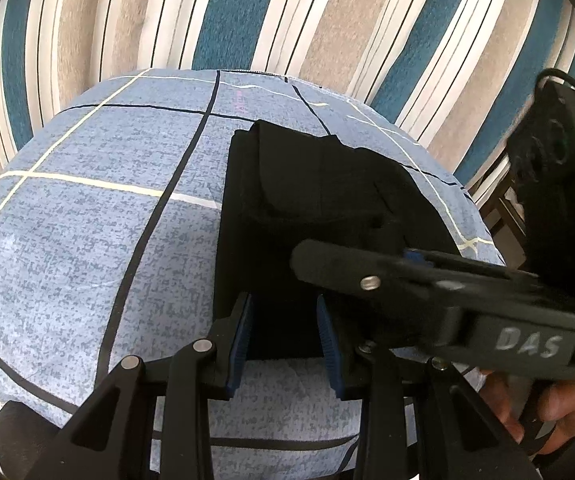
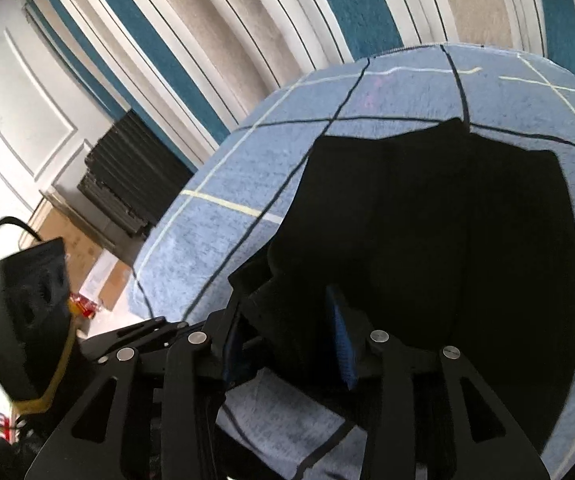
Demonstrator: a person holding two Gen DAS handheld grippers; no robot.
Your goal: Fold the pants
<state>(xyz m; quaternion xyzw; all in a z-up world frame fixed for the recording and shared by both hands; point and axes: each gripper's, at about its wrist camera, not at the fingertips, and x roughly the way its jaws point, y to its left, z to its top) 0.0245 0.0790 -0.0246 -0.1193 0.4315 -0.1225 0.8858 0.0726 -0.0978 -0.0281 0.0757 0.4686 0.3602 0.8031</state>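
Black pants (image 1: 311, 184) lie on a light-blue cloth (image 1: 87, 220) checked with dark and cream lines, beyond it a carpet (image 1: 227, 12) striped teal, beige and white.

pants (image 2: 427, 220): folds unreadable | right hand-held gripper (image 1: 403, 258): tips blurred

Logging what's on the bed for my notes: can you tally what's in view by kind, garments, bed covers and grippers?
Black pants: 1
Blue checked bed cover: 1
Grippers: 2, left gripper and right gripper
Total: 4
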